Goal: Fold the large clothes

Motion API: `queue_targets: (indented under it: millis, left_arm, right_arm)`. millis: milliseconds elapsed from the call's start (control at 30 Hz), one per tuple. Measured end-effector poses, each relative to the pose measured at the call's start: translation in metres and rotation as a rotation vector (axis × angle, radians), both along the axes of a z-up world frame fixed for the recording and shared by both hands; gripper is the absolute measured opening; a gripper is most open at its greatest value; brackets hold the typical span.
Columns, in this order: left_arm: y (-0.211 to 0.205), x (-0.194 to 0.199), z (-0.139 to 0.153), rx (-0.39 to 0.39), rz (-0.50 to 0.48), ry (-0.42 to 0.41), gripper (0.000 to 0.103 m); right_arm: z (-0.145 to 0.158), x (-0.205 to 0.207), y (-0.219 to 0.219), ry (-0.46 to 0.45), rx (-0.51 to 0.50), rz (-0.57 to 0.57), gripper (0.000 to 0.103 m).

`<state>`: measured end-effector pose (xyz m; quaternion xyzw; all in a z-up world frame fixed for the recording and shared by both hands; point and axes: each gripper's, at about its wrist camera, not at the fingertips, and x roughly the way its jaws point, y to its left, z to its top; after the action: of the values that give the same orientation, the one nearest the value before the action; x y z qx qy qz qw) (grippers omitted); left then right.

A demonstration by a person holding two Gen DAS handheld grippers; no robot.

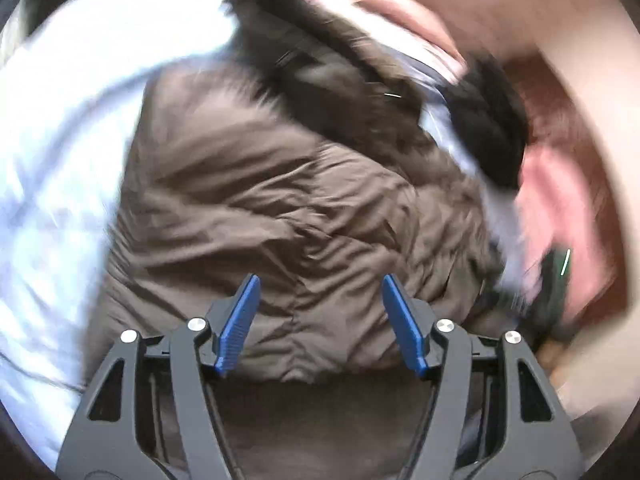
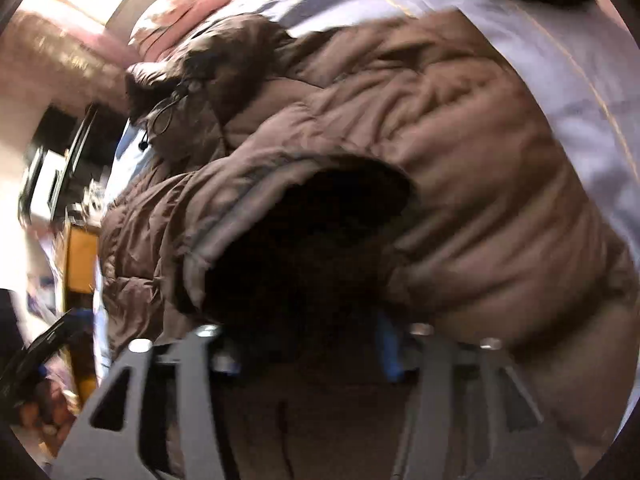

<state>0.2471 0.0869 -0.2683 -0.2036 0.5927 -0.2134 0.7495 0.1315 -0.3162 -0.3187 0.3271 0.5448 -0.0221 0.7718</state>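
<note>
one brown quilted puffer jacket [image 1: 280, 200] on a pale lilac bedsheet [image 1: 60, 140]
left gripper [image 1: 318, 284] at 6 o'clock, jaws wide, empty; right gripper [image 2: 304, 344] blurred, jaws unclear; no readable writing.

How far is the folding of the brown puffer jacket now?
Done: the brown puffer jacket lies spread on the white sheet. In hand: nothing; the left tongs stand open above it, and the right tongs are blurred at a dark sleeve opening. Left: no neat fold shows yet.
</note>
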Motion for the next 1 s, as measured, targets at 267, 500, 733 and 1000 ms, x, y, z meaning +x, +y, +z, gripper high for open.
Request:
queue_targets:
  millis: [267, 500, 733, 1000]
  left_arm:
    - [0.022, 0.032, -0.066, -0.084, 0.302, 0.264, 0.044]
    - [0.037, 0.042, -0.079, 0.143, 0.494, 0.240, 0.026]
    - [0.003, 0.024, -0.007, 0.280, 0.406, 0.035, 0.032]
    - [-0.033, 0.032, -0.037, 0.446, 0.172, 0.029, 0.026]
  right_arm:
    - [0.019, -0.008, 0.001, -0.030, -0.006, 0.029, 0.073]
    - [0.043, -0.014, -0.004, -0.108, -0.161, -0.046, 0.073]
    - [0.104, -0.016, 0.047, -0.418, -0.240, 0.096, 0.073]
    - [0.019, 0.044, 0.092, -0.136, -0.267, 0.201, 0.044]
